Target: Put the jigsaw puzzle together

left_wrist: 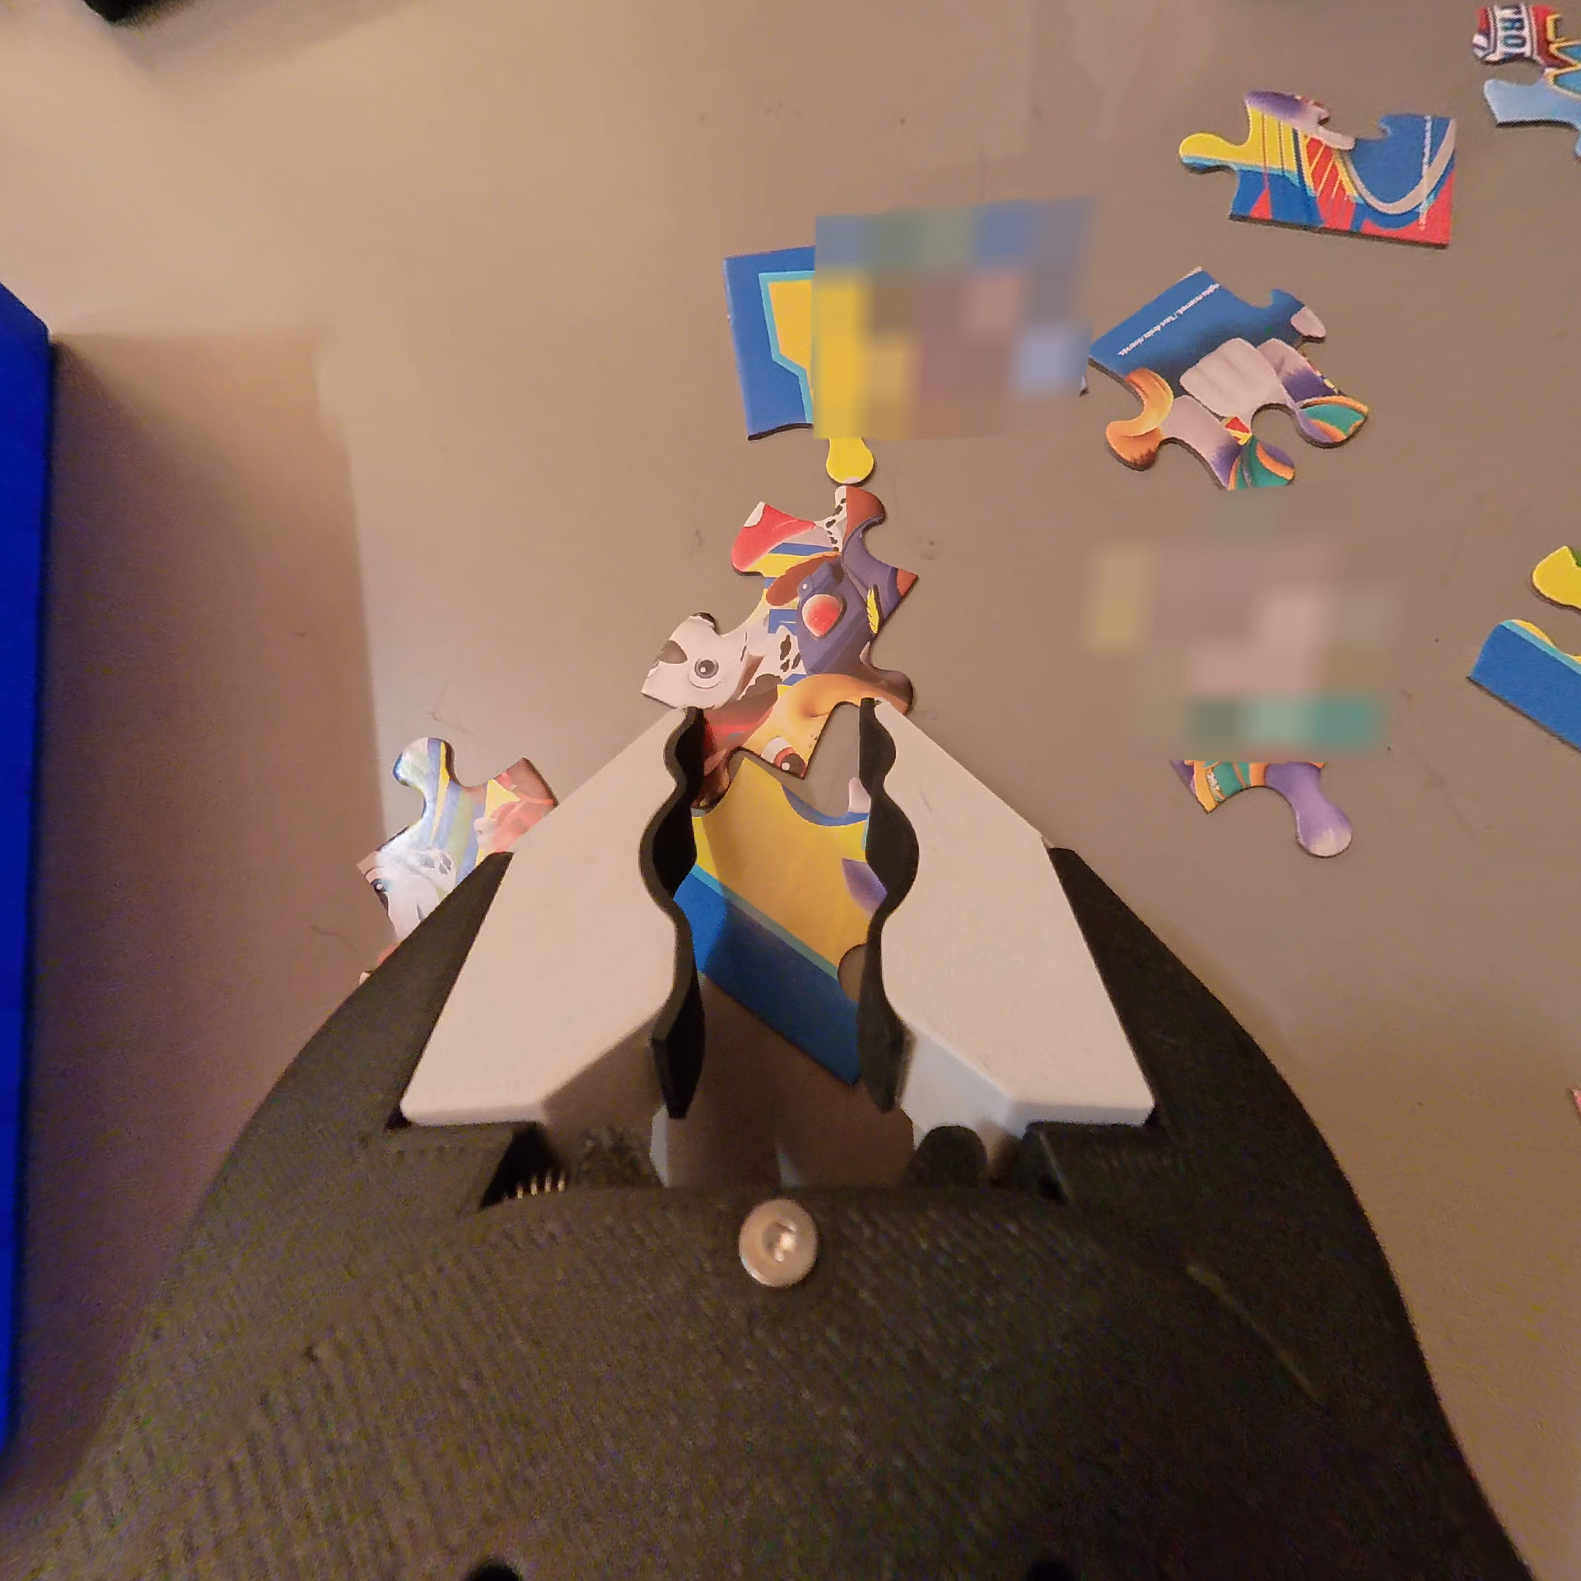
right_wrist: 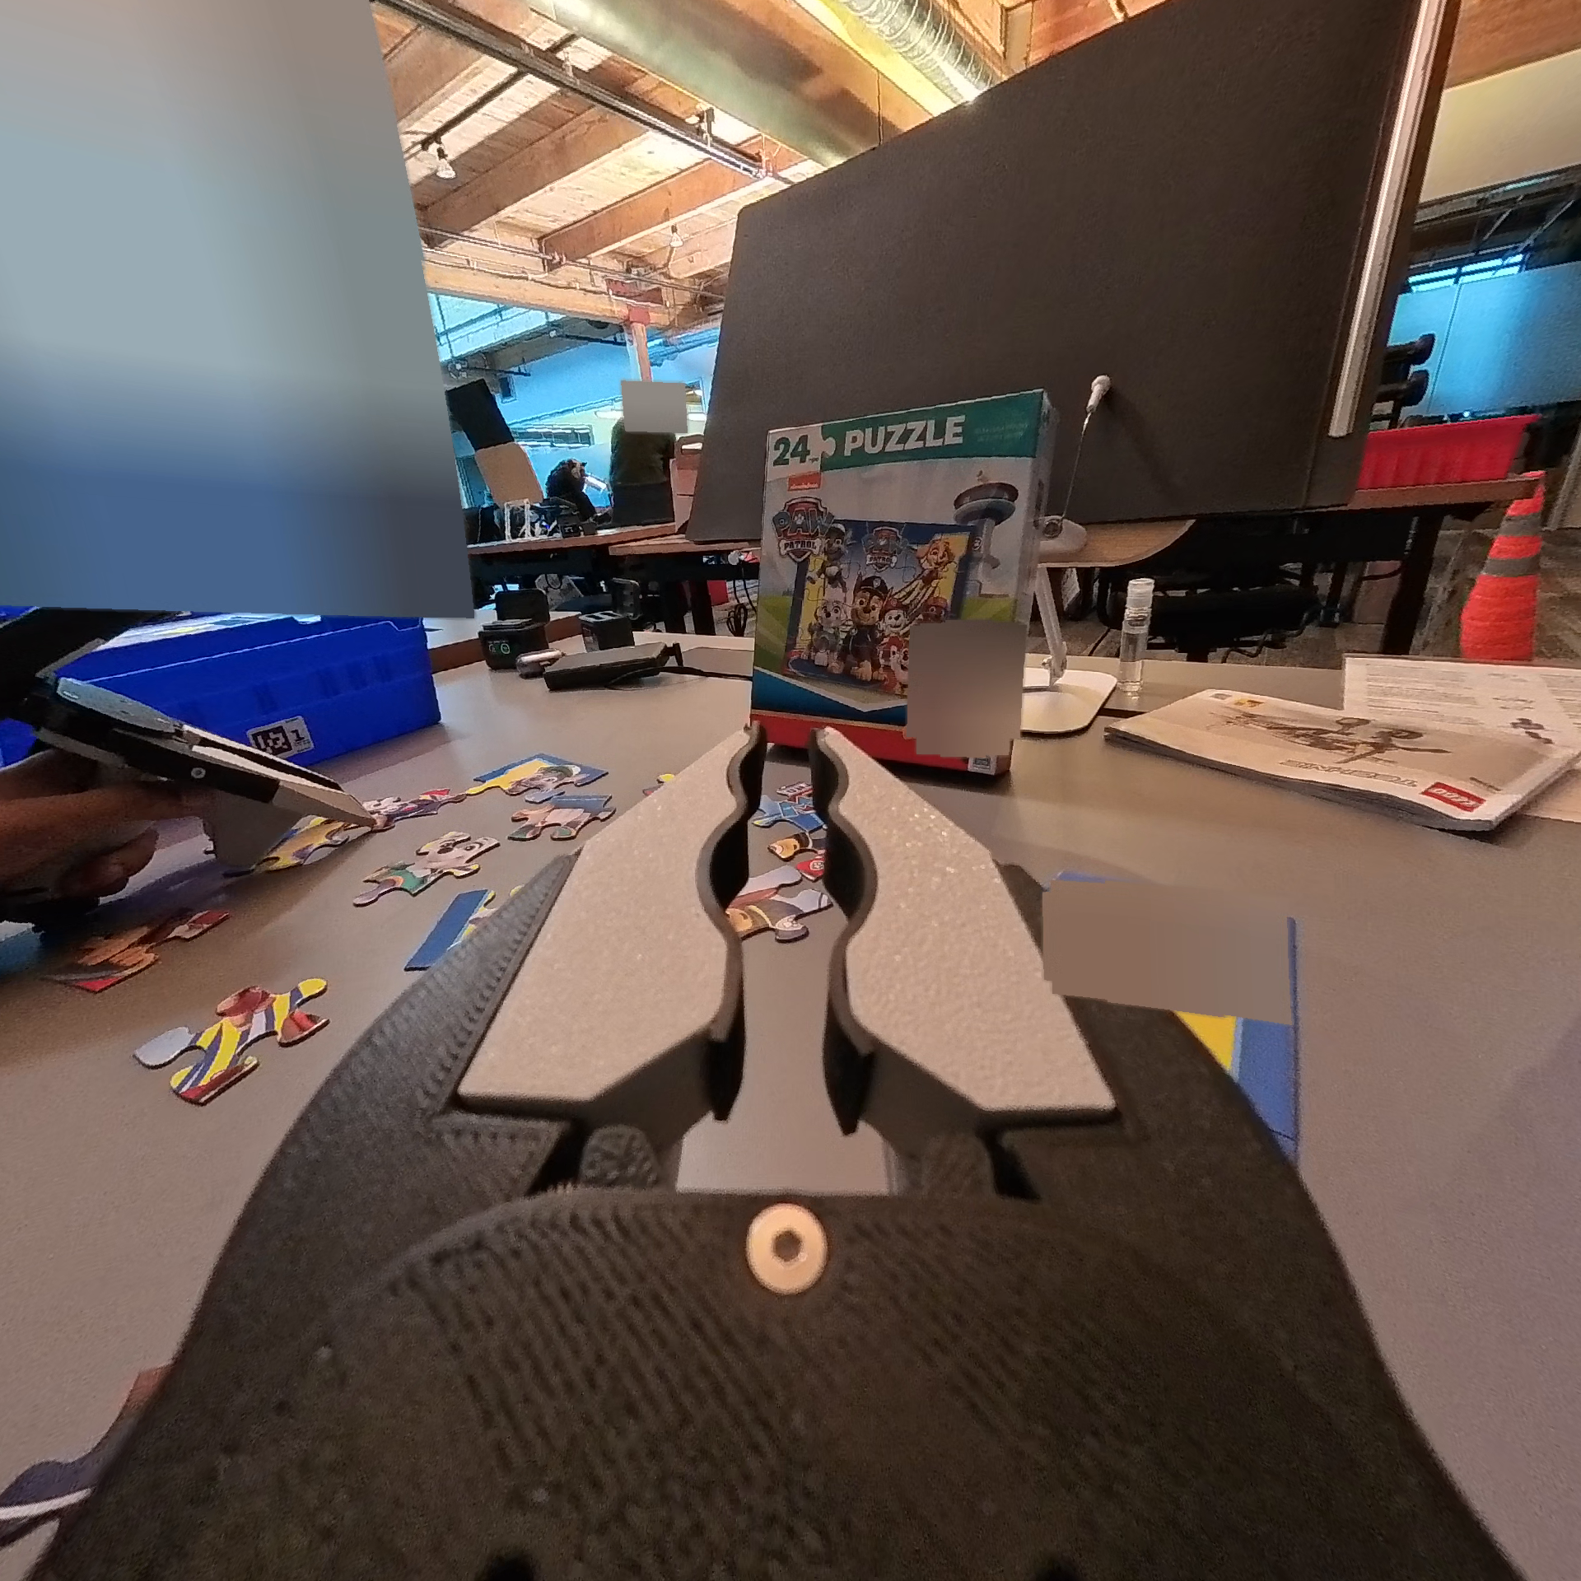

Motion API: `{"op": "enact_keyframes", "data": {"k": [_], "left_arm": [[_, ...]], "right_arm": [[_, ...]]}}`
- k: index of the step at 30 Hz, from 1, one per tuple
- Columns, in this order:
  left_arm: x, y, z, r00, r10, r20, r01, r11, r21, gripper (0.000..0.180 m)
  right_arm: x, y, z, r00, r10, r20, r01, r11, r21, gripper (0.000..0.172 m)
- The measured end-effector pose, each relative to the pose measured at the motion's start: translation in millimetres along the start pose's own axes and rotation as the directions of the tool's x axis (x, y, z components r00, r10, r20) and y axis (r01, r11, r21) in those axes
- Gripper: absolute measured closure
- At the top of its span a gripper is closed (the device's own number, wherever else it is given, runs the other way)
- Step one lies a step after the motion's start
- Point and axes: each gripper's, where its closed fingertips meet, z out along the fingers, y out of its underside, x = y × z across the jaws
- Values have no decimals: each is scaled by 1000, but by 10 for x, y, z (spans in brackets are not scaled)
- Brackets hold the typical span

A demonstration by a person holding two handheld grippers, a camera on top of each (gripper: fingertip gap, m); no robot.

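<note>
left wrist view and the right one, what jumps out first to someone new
Bright puzzle pieces lie scattered over the grey table, and the left gripper points down with a yellow and blue piece between its fingers. In the right wrist view a puzzle box stands upright just beyond the right gripper.

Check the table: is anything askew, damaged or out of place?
One thing: the yellow-and-blue puzzle piece between the left hand-held gripper's fingers overlaps the dalmatian piece instead of lying beside it. Nothing looks damaged.

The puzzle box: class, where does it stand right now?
In the right wrist view, the puzzle box stands upright on the table, straight beyond the right gripper, left of a booklet.
</note>
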Motion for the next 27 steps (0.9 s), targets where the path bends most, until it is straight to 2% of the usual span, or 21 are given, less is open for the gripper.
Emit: {"op": "enact_keyframes", "data": {"k": [27], "left_arm": [[-1, 0, 1, 1000, -2, -4, 2, 1000, -1, 144]], "right_arm": [[-4, 2, 0, 1000, -1, 2, 1, 1000, 0, 164]]}}
